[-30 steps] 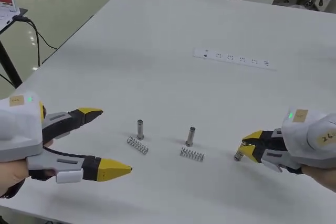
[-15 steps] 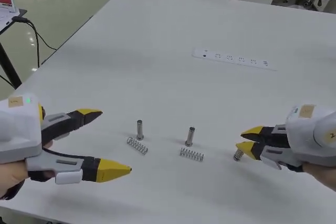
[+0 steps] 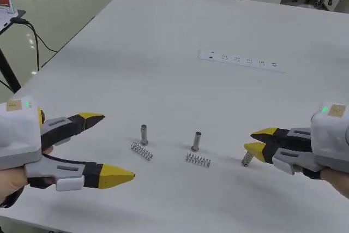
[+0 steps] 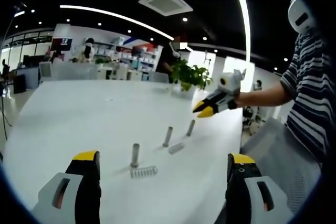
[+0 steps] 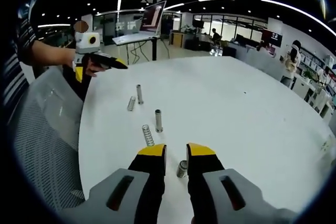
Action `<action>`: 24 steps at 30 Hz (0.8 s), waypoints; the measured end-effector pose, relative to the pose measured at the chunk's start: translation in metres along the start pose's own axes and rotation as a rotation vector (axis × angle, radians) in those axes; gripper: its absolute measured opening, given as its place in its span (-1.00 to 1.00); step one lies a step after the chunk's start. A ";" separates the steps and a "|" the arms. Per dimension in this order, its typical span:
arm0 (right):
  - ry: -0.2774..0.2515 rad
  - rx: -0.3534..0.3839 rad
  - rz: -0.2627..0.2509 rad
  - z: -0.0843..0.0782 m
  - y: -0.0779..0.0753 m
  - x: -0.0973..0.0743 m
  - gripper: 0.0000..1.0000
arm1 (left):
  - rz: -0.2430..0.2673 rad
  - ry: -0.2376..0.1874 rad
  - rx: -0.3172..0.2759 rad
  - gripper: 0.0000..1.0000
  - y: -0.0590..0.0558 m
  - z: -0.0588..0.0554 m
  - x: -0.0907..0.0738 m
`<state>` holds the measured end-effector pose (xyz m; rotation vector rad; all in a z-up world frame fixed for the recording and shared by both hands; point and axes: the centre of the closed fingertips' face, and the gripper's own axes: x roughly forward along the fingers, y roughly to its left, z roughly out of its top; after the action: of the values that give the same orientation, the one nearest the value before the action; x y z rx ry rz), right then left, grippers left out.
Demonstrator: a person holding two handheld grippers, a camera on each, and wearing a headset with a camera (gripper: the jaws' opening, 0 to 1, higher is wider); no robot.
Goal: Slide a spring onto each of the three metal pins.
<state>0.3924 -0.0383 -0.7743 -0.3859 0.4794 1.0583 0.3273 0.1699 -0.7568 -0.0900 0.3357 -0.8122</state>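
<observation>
Two bare metal pins stand upright on the white table. A loose spring lies in front of each. A third pin at the right carries a spring and leans a little. My right gripper hovers just right of it, jaws slightly apart with nothing between them. In the right gripper view that pin shows under the gap of the right gripper. My left gripper stands wide open left of the pins. In the left gripper view the left gripper faces the nearest pin and its spring.
A white power strip lies further back on the table. The table's left edge runs diagonally, with a cable and floor beyond. A mesh chair stands by the near edge. Bare tabletop lies between the pins and the strip.
My right gripper has drawn back to the right, away from the third pin, and its jaws have parted. The sprung pin stays in place. The left gripper holds still.
</observation>
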 end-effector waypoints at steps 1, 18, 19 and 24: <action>-0.007 0.008 0.002 0.001 0.002 -0.001 -0.74 | -0.003 -0.004 -0.005 0.96 -0.001 0.001 0.000; -0.026 -0.014 0.056 0.013 0.024 -0.003 -0.77 | -0.004 -0.002 -0.002 0.94 0.000 0.002 -0.001; -0.016 -0.033 0.063 0.013 0.026 -0.002 -0.77 | -0.003 0.001 0.001 0.94 0.000 0.002 -0.002; -0.017 -0.054 0.084 0.022 0.031 0.006 -0.78 | 0.002 0.001 0.000 0.93 0.003 0.004 -0.004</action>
<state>0.3714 -0.0084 -0.7617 -0.4076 0.4556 1.1566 0.3283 0.1743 -0.7527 -0.0891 0.3365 -0.8099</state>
